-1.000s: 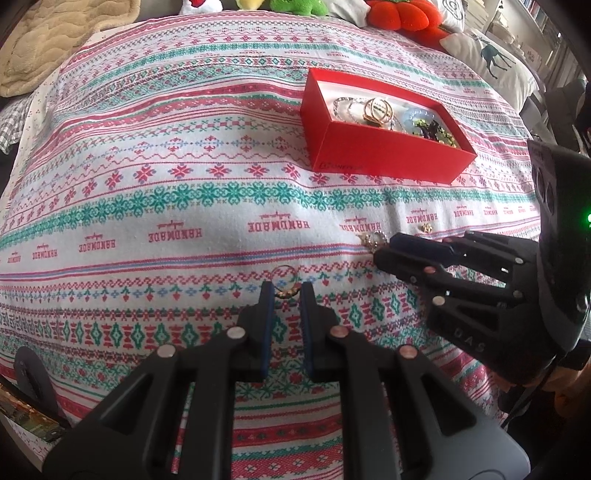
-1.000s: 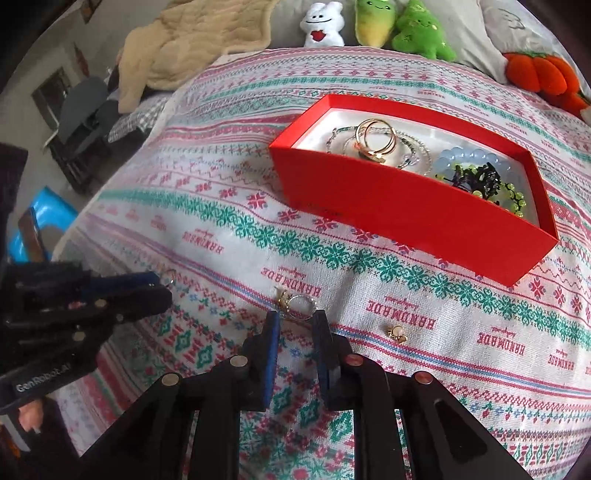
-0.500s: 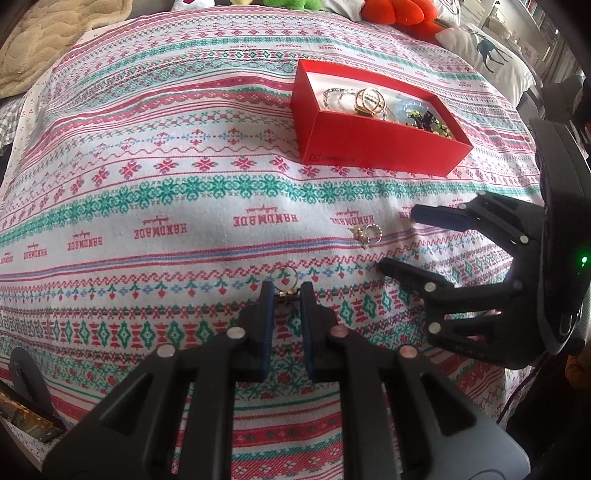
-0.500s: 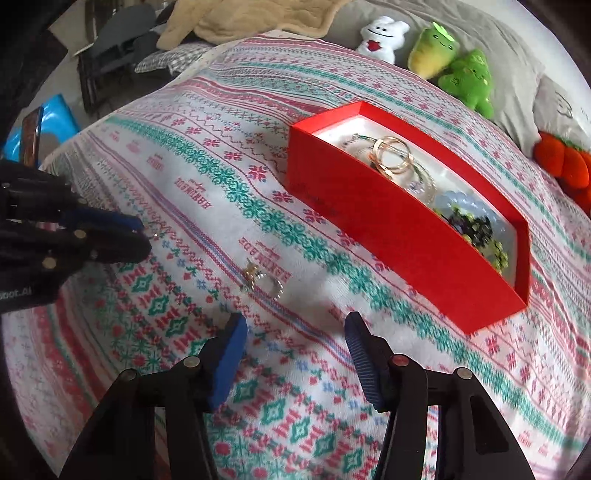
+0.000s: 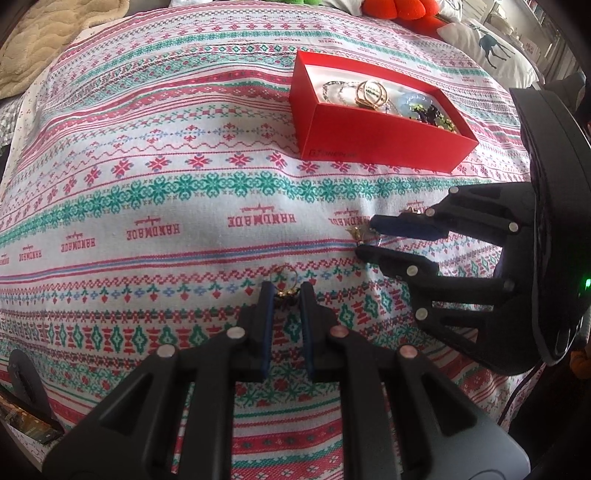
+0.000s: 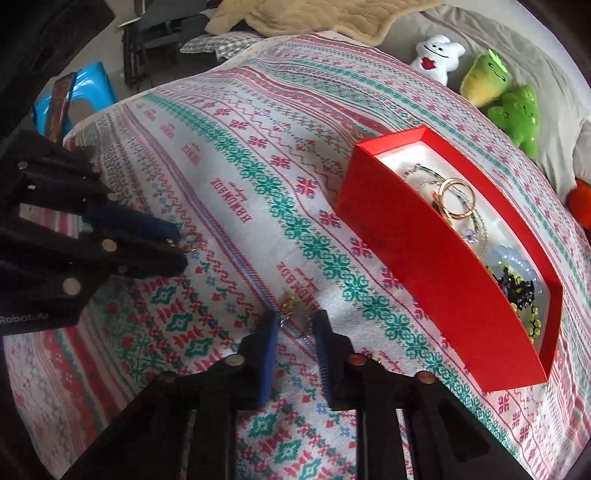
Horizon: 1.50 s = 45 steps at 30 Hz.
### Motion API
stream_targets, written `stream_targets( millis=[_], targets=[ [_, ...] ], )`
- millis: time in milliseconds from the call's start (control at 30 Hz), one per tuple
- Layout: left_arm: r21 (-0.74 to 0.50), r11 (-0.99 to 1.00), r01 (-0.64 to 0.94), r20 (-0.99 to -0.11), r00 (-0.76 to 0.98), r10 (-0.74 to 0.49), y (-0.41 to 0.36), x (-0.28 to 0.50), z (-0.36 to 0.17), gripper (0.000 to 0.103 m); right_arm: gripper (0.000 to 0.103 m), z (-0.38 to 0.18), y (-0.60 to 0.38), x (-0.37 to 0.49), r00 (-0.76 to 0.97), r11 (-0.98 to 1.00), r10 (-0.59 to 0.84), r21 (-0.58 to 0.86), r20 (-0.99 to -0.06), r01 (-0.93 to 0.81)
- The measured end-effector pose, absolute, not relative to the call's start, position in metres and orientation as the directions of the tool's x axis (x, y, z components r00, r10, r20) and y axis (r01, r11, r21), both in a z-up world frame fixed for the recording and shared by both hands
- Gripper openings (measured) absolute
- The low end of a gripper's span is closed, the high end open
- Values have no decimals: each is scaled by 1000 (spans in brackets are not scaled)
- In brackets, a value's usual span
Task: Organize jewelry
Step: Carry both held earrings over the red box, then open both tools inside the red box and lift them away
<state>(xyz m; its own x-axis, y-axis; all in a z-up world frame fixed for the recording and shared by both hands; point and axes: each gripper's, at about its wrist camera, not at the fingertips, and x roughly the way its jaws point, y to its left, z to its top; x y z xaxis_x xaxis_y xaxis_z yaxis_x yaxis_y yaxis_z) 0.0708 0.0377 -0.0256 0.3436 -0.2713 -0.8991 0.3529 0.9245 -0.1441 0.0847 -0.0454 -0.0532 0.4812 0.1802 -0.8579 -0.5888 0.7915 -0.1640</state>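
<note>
A red box (image 5: 369, 129) on the patterned bedspread holds gold rings, bracelets and dark beads. My left gripper (image 5: 284, 291) rests low on the cloth, shut on a gold hoop with a small charm (image 5: 283, 277). My right gripper (image 6: 295, 325) points down just right of it. Its jaws are closing on a second ring with a gold charm (image 6: 293, 310), which sits between the blue pads and touches them. In the left wrist view the right gripper (image 5: 365, 240) enters from the right. A tiny gold stud (image 5: 410, 210) peeks out behind its upper finger.
The bedspread (image 5: 184, 177) covers the whole bed. Plush toys (image 6: 513, 110) and a beige blanket (image 6: 332, 18) lie at the head end, and a deer-print pillow (image 5: 491, 44) behind the box. A blue stool (image 6: 88, 88) stands off the bed's left edge.
The right gripper opened wide, rolled, and closed again with its tips around the ring with the charm. The left gripper stayed put, still shut on its hoop.
</note>
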Motion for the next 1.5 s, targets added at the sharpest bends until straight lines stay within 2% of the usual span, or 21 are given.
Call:
stream_targets(
  millis=[567,1000,1200,1500],
  targets=[
    [-159,924,349,-875,383,-295,44,77,-11,15,19,-24,-60,60,519,816,200,-151,-831,-557],
    [-171,904,392,-772,517,-370,11,111,29,15,19,34,-122,86,651,938,149,-102,-744,-331],
    [-153,898,412,-746,548,-378,-14,131,30,15,19,37,-146,104,661,969,114,-64,-742,-239],
    [-103,894,436,-748,558,-358,-40,143,20,16,20,29,-162,117,651,979,102,-40,-752,-199]
  ],
)
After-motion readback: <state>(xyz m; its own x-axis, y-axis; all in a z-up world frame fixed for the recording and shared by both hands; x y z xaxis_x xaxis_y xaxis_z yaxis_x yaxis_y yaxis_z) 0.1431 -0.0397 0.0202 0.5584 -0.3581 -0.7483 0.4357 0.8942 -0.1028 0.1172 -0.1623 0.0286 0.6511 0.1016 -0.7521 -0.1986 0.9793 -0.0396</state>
